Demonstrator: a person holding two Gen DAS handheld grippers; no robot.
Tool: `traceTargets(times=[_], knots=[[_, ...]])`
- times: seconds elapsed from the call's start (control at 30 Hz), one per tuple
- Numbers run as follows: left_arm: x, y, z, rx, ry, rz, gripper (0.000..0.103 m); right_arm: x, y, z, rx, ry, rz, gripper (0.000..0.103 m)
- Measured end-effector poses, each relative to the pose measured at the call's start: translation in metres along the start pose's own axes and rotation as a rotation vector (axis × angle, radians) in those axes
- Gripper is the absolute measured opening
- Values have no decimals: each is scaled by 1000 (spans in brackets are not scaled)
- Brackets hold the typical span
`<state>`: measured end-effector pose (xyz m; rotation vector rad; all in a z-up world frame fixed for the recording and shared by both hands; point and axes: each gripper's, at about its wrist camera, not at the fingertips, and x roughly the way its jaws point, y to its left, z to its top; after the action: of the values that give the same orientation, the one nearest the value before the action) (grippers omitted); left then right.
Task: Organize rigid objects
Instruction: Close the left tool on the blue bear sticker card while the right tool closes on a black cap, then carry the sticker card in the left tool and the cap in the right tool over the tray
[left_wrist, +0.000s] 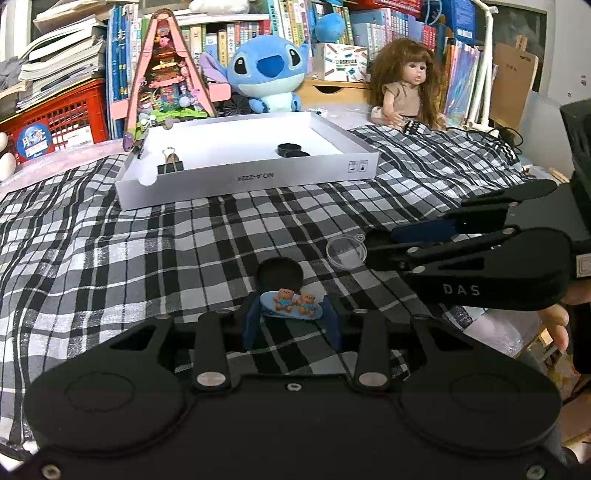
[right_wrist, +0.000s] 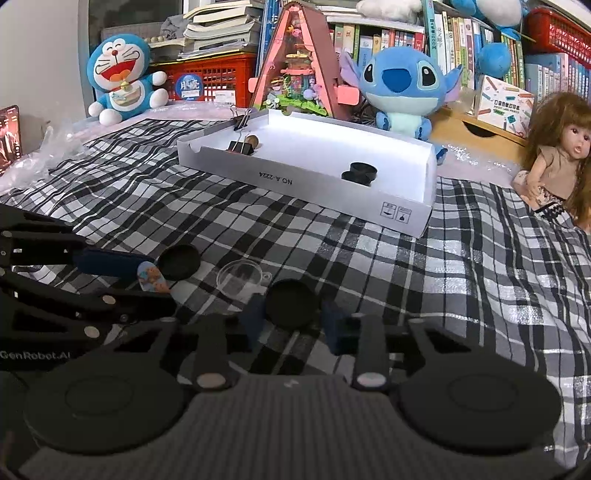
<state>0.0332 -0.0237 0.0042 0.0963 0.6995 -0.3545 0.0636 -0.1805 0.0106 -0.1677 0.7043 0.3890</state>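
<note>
Left hand-held gripper (left_wrist: 291, 314): blue pads closed against both ends of the blue bear hair clip (left_wrist: 291, 304), right on the checked cloth (left_wrist: 147, 258). Just ahead of it, a black round lid (left_wrist: 279, 272); ahead and to the right, a clear plastic cup (left_wrist: 346, 251).

Right hand-held gripper (right_wrist: 291, 317): clamped on a second black round lid (right_wrist: 291, 304), pads pressing its left and right edges (lid flat on the cloth). Clear cup just ahead-left of it, then the other gripper with the clip further left.

Well ahead of both: white shallow box (left_wrist: 258, 179), holding binder clips (left_wrist: 170, 166) near the left corner and two black round pieces (left_wrist: 293, 149) toward the right.
</note>
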Motion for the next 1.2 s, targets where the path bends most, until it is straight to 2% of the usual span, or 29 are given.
traceTargets(times=[0.33, 0.67, 1.2], knots=[[-10, 15, 12, -41, -24, 25, 35, -8, 0, 2, 17, -18, -20, 37], [-11, 41, 35, -102, -39, 68, 35, -15, -15, 21, 95, -37, -47, 37], [6, 83, 105, -174, -75, 125, 35, -1, -38, 71, 175, -26, -66, 37]])
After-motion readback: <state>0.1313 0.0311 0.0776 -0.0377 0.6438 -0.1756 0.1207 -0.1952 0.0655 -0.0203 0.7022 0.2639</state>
